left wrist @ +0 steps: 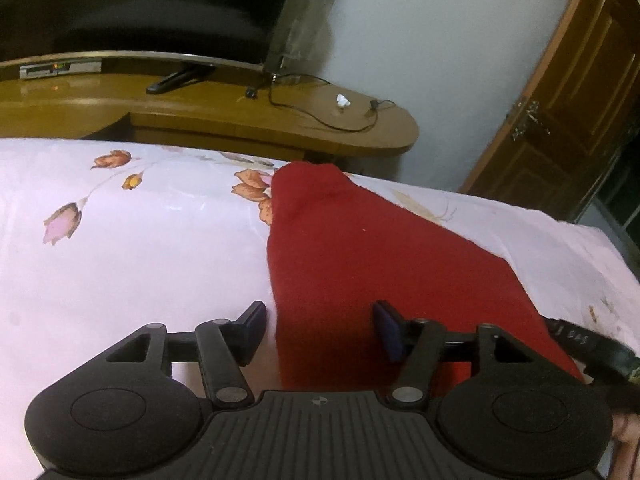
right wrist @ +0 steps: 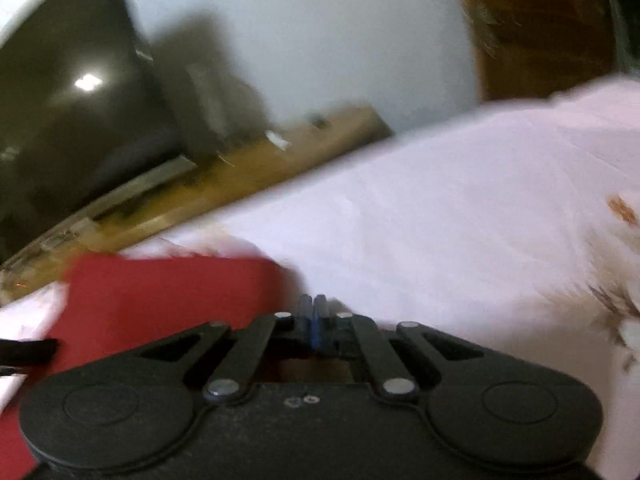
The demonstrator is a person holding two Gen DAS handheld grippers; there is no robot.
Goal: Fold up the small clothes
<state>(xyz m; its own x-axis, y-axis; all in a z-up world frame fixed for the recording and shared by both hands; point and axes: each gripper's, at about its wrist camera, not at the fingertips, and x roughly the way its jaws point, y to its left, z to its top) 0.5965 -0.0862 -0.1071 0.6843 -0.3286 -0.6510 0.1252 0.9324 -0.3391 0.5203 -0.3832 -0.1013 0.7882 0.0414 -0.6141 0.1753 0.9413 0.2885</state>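
Observation:
A red garment (left wrist: 344,256) lies on a bed with a pale pink floral sheet (left wrist: 132,256), its far end bunched up. My left gripper (left wrist: 320,320) is open just above the near part of the cloth, its fingers straddling the left edge. In the blurred right wrist view the red cloth (right wrist: 168,304) lies to the left of my right gripper (right wrist: 316,306), whose blue-padded fingers are pressed together. I see no cloth between them.
Beyond the bed stands a wooden TV stand (left wrist: 248,116) with a television (left wrist: 140,8), cables and a white scrap. A brown wooden door (left wrist: 572,104) is at the right. The sheet (right wrist: 460,216) stretches to the right of the right gripper.

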